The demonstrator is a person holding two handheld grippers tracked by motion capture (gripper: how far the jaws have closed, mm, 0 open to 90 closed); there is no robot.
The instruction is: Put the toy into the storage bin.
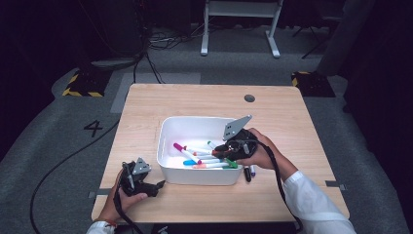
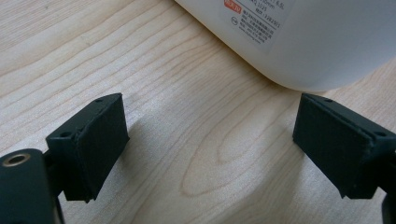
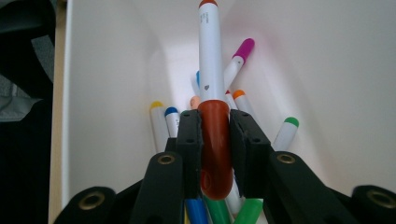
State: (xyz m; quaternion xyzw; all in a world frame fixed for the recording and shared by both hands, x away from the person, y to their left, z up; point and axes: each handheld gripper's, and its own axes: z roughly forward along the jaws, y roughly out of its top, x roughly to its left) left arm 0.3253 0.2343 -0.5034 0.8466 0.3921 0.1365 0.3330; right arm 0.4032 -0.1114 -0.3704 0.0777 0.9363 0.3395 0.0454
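Note:
A white bin [image 1: 165, 127] stands mid-table with several coloured markers [image 1: 200, 159] lying in it. My right gripper [image 1: 222, 150] reaches into the bin from the right. In the right gripper view this gripper [image 3: 215, 123] is shut on the red cap of a white marker [image 3: 211, 65], which points away along the bin above the other markers [image 3: 243, 52]. My left gripper [image 1: 158, 186] rests low near the bin's front left corner. Its jaws [image 2: 210, 135] stand wide open over bare wood, with the bin's wall [image 2: 303, 42] just beyond them.
Two dark markers [image 1: 249, 171] lie on the wooden table [image 1: 146, 102] just right of the bin, under my right hand. A round grey grommet [image 1: 249, 98] sits near the far edge. Cables trail from both grippers off the near edge.

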